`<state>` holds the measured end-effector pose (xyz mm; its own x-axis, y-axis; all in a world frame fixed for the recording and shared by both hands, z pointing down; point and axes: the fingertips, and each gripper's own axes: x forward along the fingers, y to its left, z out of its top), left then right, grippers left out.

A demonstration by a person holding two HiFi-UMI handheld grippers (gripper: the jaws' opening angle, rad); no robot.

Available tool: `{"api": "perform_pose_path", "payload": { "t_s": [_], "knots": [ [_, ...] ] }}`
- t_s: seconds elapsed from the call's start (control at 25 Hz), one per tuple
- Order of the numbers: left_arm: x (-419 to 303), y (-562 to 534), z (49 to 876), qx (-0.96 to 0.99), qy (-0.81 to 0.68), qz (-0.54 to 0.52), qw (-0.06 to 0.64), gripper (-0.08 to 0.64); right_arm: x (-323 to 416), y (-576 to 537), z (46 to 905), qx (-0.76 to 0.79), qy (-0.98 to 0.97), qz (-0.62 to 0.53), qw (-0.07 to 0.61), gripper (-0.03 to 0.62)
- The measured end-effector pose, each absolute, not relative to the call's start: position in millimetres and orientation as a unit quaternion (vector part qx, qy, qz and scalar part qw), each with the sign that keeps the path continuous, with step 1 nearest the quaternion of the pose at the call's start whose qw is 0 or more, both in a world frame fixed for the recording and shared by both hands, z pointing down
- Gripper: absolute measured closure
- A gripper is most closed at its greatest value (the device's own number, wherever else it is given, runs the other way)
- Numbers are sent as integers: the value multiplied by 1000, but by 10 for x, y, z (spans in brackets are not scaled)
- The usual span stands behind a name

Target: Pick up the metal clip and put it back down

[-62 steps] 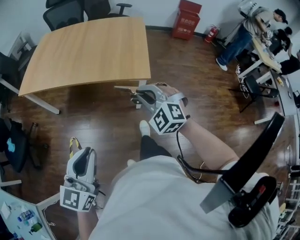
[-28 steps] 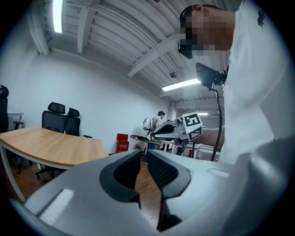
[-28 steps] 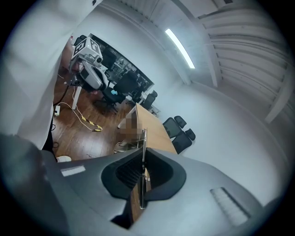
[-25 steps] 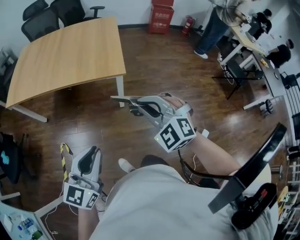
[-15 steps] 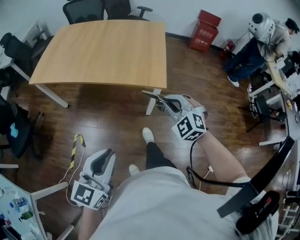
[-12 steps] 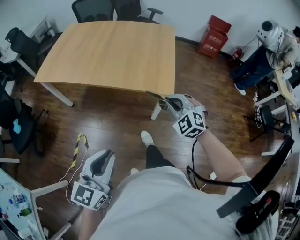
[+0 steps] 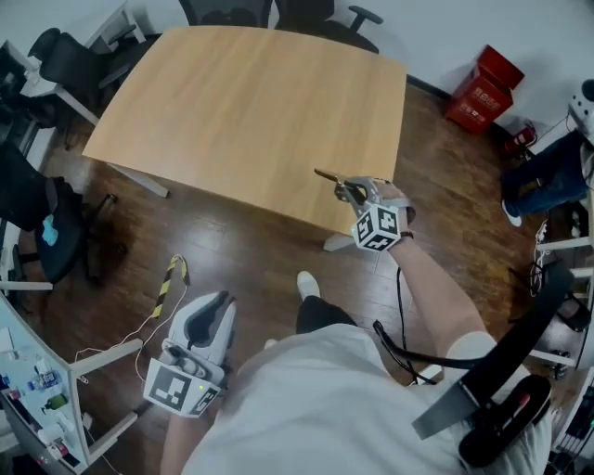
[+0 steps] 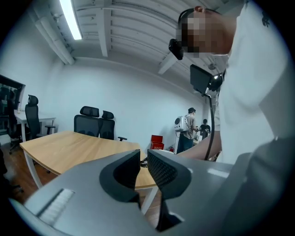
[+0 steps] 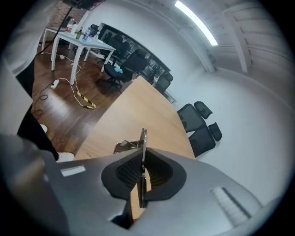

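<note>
Firmly pinched between the closed jaws of the right gripper (image 7: 348,190), the metal clip (image 7: 327,175) sticks out ahead of the pads as a thin, flat strip. In the right gripper view the metal clip (image 9: 144,138) stands edge-on in the seam between the two dark ribbed pads, with its tip rising past them. It sits over the near edge of the pale wooden tabletop (image 7: 251,102), close to the near right corner; whether it touches the wood cannot be told. The right gripper (image 9: 143,173) points out across the tabletop (image 9: 133,115), its marker cube (image 7: 376,227) turned toward the head camera.

Well apart, low at the person's left side over the dark wood floor (image 7: 241,250), the left gripper (image 7: 221,299) holds nothing. In its own view the left gripper (image 8: 144,159) has its pads parted by only a narrow slit, through which the tabletop (image 8: 69,145) shows. A yellow-and-black striped strip (image 7: 170,281) lies on the floor just beside it. Black office chairs (image 7: 316,11) stand at the far side, and a red box (image 7: 483,88) sits off to the right.
</note>
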<state>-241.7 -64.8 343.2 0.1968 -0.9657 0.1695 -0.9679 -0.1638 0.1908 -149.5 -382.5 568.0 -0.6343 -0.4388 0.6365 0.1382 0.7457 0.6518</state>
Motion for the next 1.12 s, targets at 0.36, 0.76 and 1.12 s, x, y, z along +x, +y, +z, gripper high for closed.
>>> {"api": "perform_pose_path", "payload": {
  "t_s": [0.36,0.76,1.12],
  "knots": [
    [-2499,-1099,3517,743,-652,12,152,522,-1657,-4419,6263,75,-820,-357,441,589],
    [-2500,-1213,3543,742,-650,22,161,522,-1732,-4302,6406,54,-844,-326,422,541],
    [-2501,-1032,3502,749,-646,26,148,522,-1798,-4294,6167,68,-866,-289,402,428]
  ]
}}
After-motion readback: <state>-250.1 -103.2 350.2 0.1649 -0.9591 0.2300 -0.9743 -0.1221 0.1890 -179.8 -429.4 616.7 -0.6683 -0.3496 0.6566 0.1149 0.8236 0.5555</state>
